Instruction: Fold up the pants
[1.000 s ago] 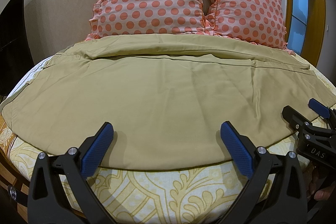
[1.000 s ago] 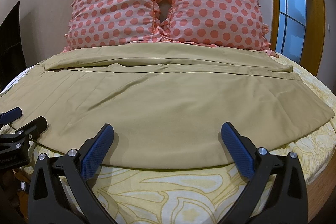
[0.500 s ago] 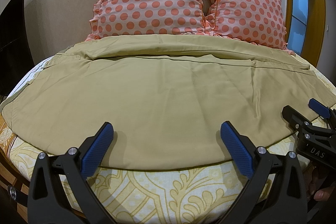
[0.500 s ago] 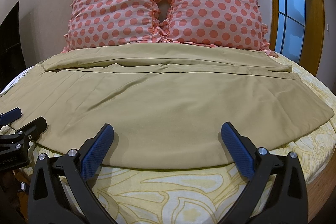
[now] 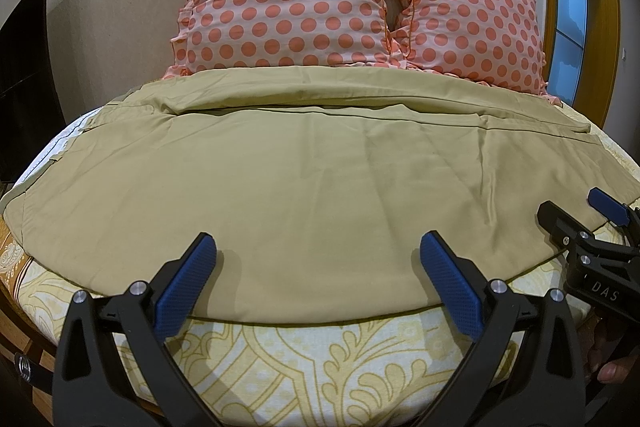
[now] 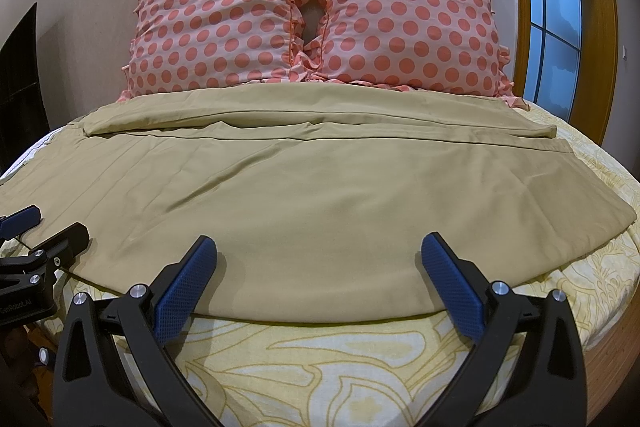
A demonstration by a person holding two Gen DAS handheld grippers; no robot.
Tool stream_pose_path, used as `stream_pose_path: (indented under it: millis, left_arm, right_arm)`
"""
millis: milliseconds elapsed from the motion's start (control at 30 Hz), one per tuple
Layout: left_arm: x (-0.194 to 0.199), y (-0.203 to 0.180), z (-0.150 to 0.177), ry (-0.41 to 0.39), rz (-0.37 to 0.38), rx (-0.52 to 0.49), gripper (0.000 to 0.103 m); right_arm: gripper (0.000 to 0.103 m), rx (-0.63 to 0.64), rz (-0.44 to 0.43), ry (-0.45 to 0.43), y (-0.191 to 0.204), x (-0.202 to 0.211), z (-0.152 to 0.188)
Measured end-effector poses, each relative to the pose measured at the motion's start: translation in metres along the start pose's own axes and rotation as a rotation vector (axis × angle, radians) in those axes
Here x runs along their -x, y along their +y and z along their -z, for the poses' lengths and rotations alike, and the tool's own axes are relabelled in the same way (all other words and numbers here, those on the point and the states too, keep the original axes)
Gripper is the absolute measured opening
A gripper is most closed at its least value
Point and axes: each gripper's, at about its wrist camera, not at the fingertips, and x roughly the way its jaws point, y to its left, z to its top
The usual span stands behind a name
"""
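Khaki pants (image 5: 304,183) lie spread flat across the bed, legs running left to right; they also show in the right wrist view (image 6: 312,199). My left gripper (image 5: 318,259) is open and empty, its blue pads just over the near hem. My right gripper (image 6: 318,259) is open and empty over the same hem, further right. The right gripper also shows at the right edge of the left wrist view (image 5: 576,219). The left gripper shows at the left edge of the right wrist view (image 6: 44,231).
The bed has a yellow patterned sheet (image 5: 312,367) and a wooden rim (image 6: 616,331). Two pink polka-dot pillows (image 6: 224,19) (image 6: 404,15) lean on the wall behind the pants. A window (image 6: 556,7) is at the right, a dark panel (image 5: 24,75) at the left.
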Motion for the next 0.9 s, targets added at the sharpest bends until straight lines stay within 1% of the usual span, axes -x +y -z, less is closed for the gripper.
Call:
stream_pose_path:
  millis: [633, 900]
  left_arm:
    - [0.0, 0.0002, -0.0002, 0.0, 0.004, -0.004, 0.101]
    - [-0.0019, 0.0034, -0.0046, 0.03, 0.025, -0.019, 0.101]
  right_arm:
    - [0.102, 0.005, -0.008, -0.001, -0.0003, 0.0012, 0.0004]
    - [0.102, 0.04, -0.064, 0.039, -0.0046, -0.0002, -0.005]
